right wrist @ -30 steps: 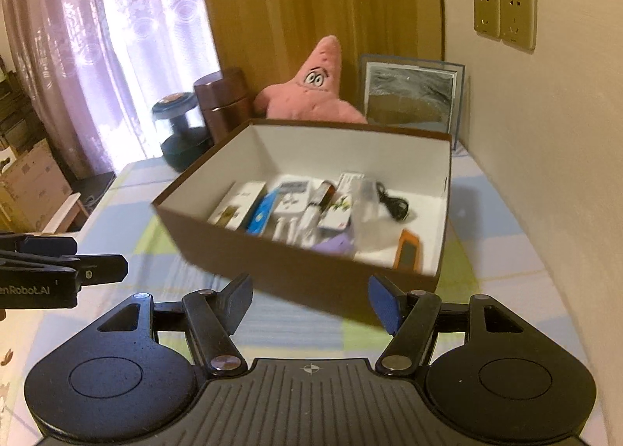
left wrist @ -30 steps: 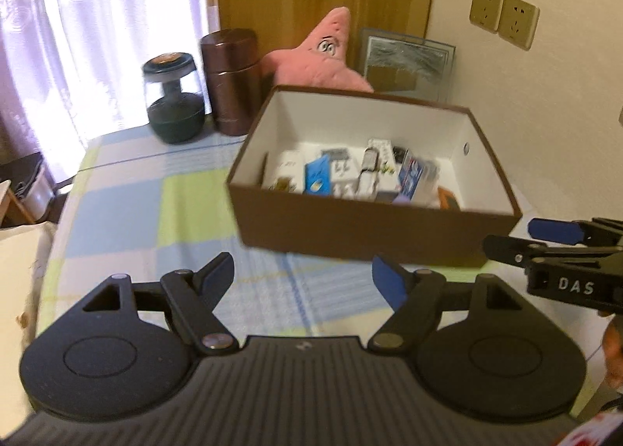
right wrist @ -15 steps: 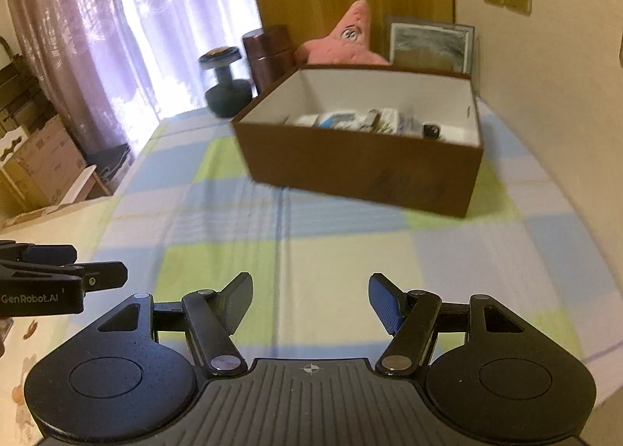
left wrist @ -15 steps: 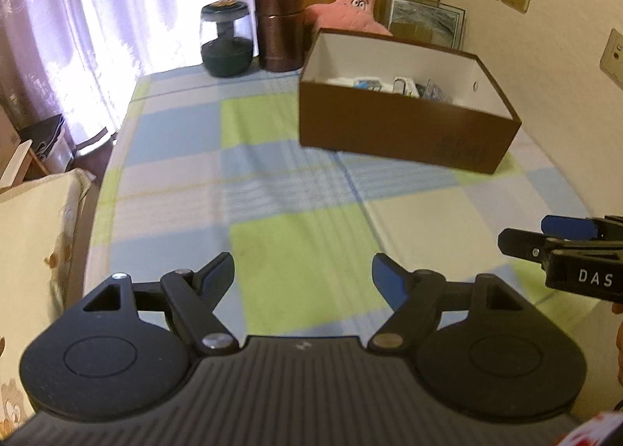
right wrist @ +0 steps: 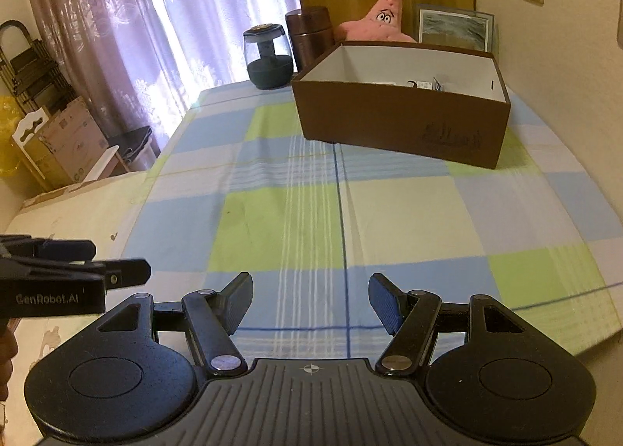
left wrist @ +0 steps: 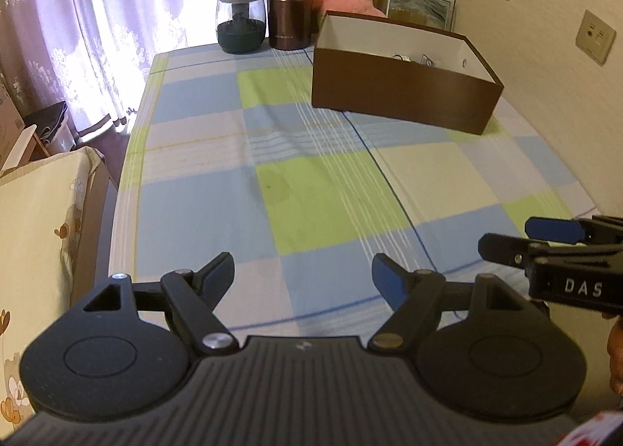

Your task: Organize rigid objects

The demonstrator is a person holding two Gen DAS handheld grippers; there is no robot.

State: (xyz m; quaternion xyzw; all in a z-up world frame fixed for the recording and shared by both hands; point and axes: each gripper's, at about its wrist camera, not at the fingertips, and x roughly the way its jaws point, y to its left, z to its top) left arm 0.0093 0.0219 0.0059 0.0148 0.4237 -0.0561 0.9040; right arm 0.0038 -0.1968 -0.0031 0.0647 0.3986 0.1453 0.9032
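Fingers on both our tools stood apart and held nothing: the left gripper [left wrist: 303, 274] and the right gripper [right wrist: 309, 298] hovered side by side over the near end of the counter [left wrist: 331, 189], which was covered by a blue, green and white checked cloth.

We took the open brown cardboard box with a white lining [right wrist: 401, 122] as our landmark. It sat well beyond both sets of fingers, toward the far right of the counter and close to the wall. Its long axis ran roughly across our line of sight, one long brown wall turned toward us. Small rigid items [right wrist: 424, 84] lay inside it, only their tops showing over the rim, too small for us to name. Between the box and our fingers the cloth carried nothing we could see.

Behind the box stood a pink star-shaped plush toy [right wrist: 383, 19] and a framed picture [right wrist: 453, 25]; to its left were a brown metal canister [right wrist: 309, 35] and a glass jar with a dark base [right wrist: 268, 56].

We judged the right gripper somewhat better placed for the box, which lay ahead and to its right. Since no loose items showed outside the box, we judged the sorting near its end.
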